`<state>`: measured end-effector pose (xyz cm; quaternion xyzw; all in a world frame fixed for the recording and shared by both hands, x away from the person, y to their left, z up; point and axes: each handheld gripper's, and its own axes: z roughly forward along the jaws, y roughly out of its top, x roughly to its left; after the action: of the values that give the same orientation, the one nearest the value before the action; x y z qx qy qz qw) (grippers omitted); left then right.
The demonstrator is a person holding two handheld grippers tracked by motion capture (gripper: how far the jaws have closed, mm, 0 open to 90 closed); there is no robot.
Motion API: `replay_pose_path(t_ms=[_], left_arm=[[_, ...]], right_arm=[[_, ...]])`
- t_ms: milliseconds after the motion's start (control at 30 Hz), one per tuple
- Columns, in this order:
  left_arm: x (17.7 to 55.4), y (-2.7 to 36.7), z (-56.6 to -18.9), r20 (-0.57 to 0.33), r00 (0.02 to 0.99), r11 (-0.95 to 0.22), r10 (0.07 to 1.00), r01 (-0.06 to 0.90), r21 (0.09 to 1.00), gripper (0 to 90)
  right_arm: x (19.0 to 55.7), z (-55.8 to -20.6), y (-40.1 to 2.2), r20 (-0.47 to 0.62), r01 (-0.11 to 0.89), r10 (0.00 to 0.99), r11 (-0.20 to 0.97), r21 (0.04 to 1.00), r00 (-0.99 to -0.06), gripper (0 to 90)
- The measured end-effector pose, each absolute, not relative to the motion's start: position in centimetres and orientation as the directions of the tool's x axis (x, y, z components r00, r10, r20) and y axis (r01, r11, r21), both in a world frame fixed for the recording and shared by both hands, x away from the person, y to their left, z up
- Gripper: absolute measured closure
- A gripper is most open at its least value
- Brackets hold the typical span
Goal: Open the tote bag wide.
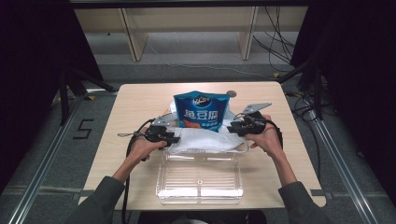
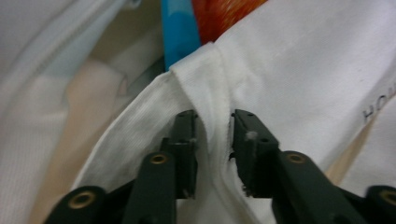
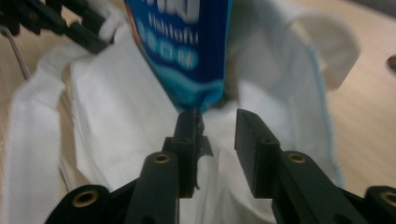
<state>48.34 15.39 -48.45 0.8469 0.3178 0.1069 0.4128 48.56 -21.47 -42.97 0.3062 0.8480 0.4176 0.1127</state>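
Nearest, low in frame, clear tray (image 1: 200, 183) waits; above it, my left gripper (image 1: 169, 138) and right gripper (image 1: 235, 127), jaws apart, flank white cloth (image 1: 205, 139) to release it under blue bag (image 1: 201, 111).

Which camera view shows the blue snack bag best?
The high view: the whole blue snack bag stands upright in the white cloth bag. The right gripper view shows its lower part with some print; the left gripper view shows a blue and orange strip.
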Motion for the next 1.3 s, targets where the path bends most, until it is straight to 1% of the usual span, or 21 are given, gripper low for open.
replay_pose_path(t_ms=[33,100,200,333,367,433,500,533,567,600,667,700,767,833,900,933,967,1000,1033,1233,1300], left_arm=[[48.1,15.2,-48.1,-0.110,0.765,-0.416,0.635,0.458,0.785,60.5],[48.1,15.6,-46.7,-0.075,0.768,-0.430,0.636,0.433,0.792,53.5],[48.0,16.3,-45.0,-0.093,0.747,-0.371,0.659,0.429,0.824,52.0],[48.0,18.0,-43.6,-0.099,0.711,-0.311,0.696,0.423,0.851,51.3],[48.3,18.4,-43.4,-0.063,0.731,-0.328,0.680,0.380,0.865,51.2],[48.3,19.2,-42.9,-0.055,0.681,-0.301,0.731,0.393,0.869,50.7],[48.7,19.6,-42.6,-0.032,0.681,-0.310,0.732,0.374,0.874,48.1],[49.2,19.9,-42.5,0.040,0.690,-0.369,0.722,0.336,0.867,45.0],[49.1,20.1,-42.6,0.044,0.637,-0.367,0.770,0.386,0.846,42.4],[49.5,20.3,-42.8,0.042,0.626,-0.373,0.779,0.409,0.833,41.8],[50.5,20.4,-43.6,-0.038,0.626,-0.306,0.779,0.431,0.849,44.1],[51.0,20.4,-44.0,-0.060,0.627,-0.293,0.776,0.443,0.847,47.4],[51.7,20.5,-44.7,-0.061,0.646,-0.312,0.761,0.447,0.839,57.7],[52.2,20.2,-45.4,-0.093,0.657,-0.286,0.748,0.445,0.849,75.9],[52.4,19.9,-45.7,-0.089,0.657,-0.293,0.749,0.447,0.845,84.6],[52.5,20.0,-45.8,-0.075,0.668,-0.318,0.740,0.447,0.836,86.3],[52.6,19.8,-46.0,-0.097,0.658,-0.293,0.746,0.456,0.840,86.6],[52.8,19.9,-46.2,-0.092,0.660,-0.306,0.746,0.461,0.833,86.8],[52.9,20.0,-46.4,-0.099,0.658,-0.304,0.746,0.470,0.829,86.9],[53.7,19.4,-48.5,-0.167,0.647,-0.290,0.744,0.538,0.791,87.1],[53.8,19.4,-48.7,-0.155,0.655,-0.321,0.739,0.545,0.775,87.1]], right_arm=[[48.4,-42.5,-21.5,0.065,0.417,0.611,0.454,0.787,-0.789,67.2],[48.2,-41.3,-21.7,0.014,0.374,0.629,0.444,0.814,-0.777,64.8],[48.6,-40.6,-22.1,-0.032,0.362,0.664,0.446,0.819,-0.747,63.7],[49.6,-40.9,-22.5,-0.024,0.398,0.704,0.429,0.811,-0.709,63.6],[49.9,-41.0,-22.6,-0.018,0.417,0.708,0.437,0.797,-0.706,63.6],[50.5,-41.5,-22.8,-0.020,0.410,0.713,0.426,0.807,-0.701,64.0],[50.9,-41.7,-22.8,-0.007,0.434,0.712,0.435,0.789,-0.702,65.2],[51.0,-41.9,-22.7,-0.002,0.433,0.709,0.433,0.791,-0.705,68.2],[51.0,-42.0,-22.5,0.007,0.439,0.707,0.431,0.788,-0.707,69.6],[51.4,-42.1,-22.5,-0.029,0.402,0.691,0.454,0.795,-0.723,72.6],[51.3,-42.2,-22.1,0.017,0.440,0.698,0.432,0.787,-0.716,76.4],[51.9,-42.3,-22.2,-0.013,0.408,0.685,0.448,0.796,-0.728,79.1],[52.3,-42.5,-22.0,0.004,0.426,0.683,0.451,0.784,-0.731,83.8],[52.8,-42.9,-21.7,-0.009,0.413,0.675,0.462,0.785,-0.738,90.0],[53.2,-42.9,-21.4,-0.011,0.434,0.672,0.491,0.756,-0.741,90.0],[53.5,-43.1,-21.3,-0.030,0.423,0.673,0.497,0.758,-0.739,90.0],[53.6,-43.4,-21.2,-0.024,0.425,0.685,0.478,0.769,-0.728,90.0],[53.5,-43.6,-21.1,0.005,0.459,0.692,0.473,0.752,-0.722,90.0],[53.9,-44.0,-21.2,-0.022,0.429,0.689,0.476,0.768,-0.725,90.0],[55.2,-45.8,-22.1,-0.004,0.515,0.733,0.483,0.708,-0.680,90.0],[55.6,-46.8,-22.5,-0.011,0.533,0.756,0.471,0.702,-0.654,90.0]])
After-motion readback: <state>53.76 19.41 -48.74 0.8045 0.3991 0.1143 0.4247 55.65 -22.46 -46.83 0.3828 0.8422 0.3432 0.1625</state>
